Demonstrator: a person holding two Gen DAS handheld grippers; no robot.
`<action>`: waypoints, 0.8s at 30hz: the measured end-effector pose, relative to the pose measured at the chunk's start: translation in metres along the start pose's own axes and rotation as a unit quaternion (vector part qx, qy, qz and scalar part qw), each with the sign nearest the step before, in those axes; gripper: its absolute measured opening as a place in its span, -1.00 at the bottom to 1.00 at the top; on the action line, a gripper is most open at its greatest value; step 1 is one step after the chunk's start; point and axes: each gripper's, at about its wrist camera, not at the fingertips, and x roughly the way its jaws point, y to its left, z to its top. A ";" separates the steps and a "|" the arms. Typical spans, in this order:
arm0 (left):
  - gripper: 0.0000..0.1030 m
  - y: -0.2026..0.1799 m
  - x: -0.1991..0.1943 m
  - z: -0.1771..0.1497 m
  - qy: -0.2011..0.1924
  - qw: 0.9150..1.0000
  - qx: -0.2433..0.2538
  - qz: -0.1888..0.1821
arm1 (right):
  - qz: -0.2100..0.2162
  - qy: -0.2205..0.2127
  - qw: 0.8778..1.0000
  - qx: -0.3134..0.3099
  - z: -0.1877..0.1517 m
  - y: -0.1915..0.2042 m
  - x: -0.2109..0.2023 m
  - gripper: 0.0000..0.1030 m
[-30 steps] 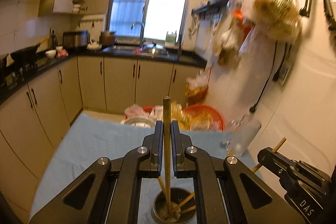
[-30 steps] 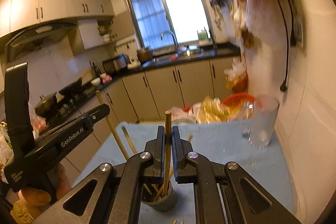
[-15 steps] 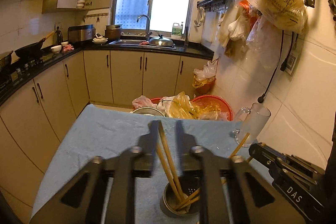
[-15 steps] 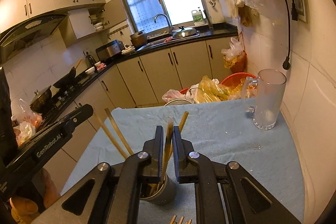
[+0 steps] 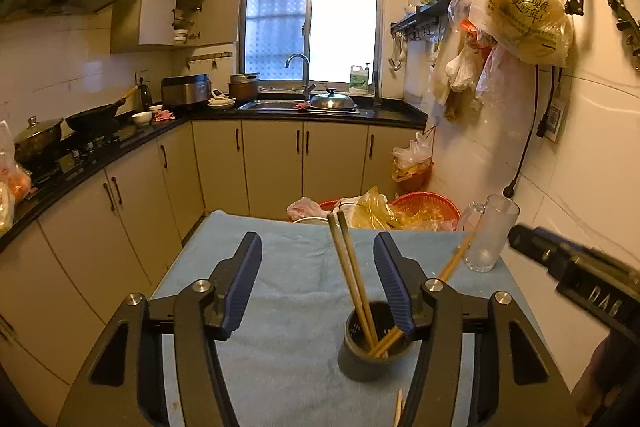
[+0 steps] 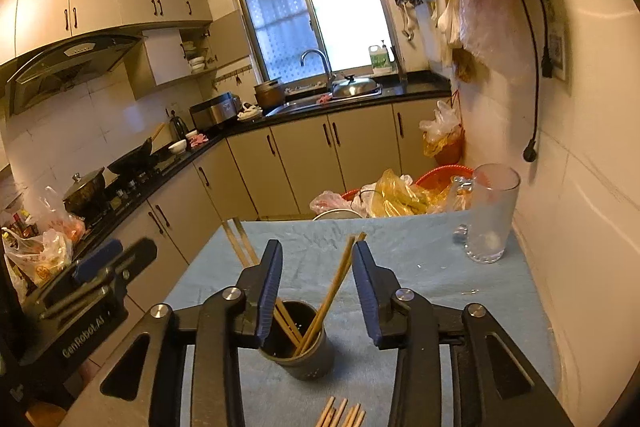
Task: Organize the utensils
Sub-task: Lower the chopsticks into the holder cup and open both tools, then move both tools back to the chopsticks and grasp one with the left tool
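1. Thin wooden chopsticks (image 5: 352, 267) stand tilted in the small dark round cup (image 5: 370, 347) on the blue-cloth table (image 5: 280, 347); more (image 6: 340, 415) lie loose nearby.
2. Left hand-held gripper (image 5: 320, 279) and right hand-held gripper (image 6: 316, 287): jaws opening, gripping nothing.
3. Sticks look light, stiff, slippery; pinch mid-shaft. The cup may tip.

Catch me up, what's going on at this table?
A person with a gripper in each hand is sorting chopsticks into a dark cup on the blue cloth. Both the left gripper and the right gripper are opening, with nothing clamped; the chopsticks stand loose in the cup. More chopsticks lie on the cloth nearby.
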 end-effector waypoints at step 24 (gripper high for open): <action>0.35 0.016 -0.089 -0.080 0.043 0.999 0.014 -0.008 | -0.065 0.072 0.995 -0.012 -0.097 -0.025 -0.099 0.20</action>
